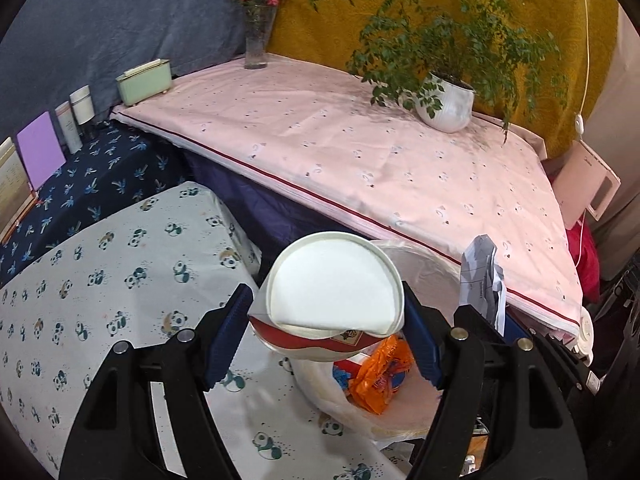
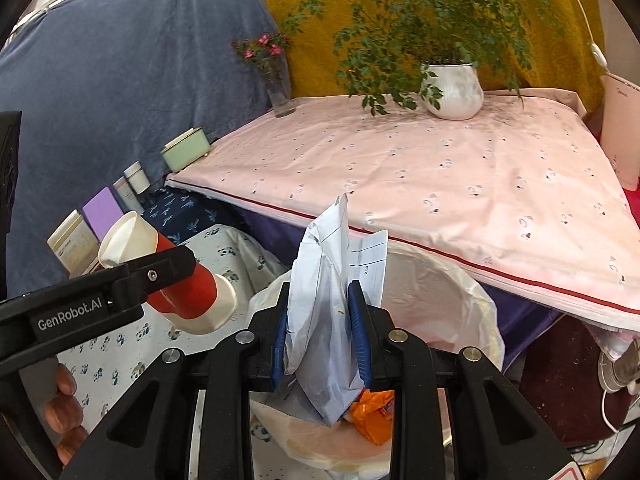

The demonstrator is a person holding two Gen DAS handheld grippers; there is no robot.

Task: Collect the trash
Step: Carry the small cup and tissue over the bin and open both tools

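Right wrist view shows the round white bag-lined trash bin beside the pink-clothed table. Right gripper is clenched on crumpled white paper above the bin. Left gripper grasps 1 squashed red-and-white paper cup over its rim.
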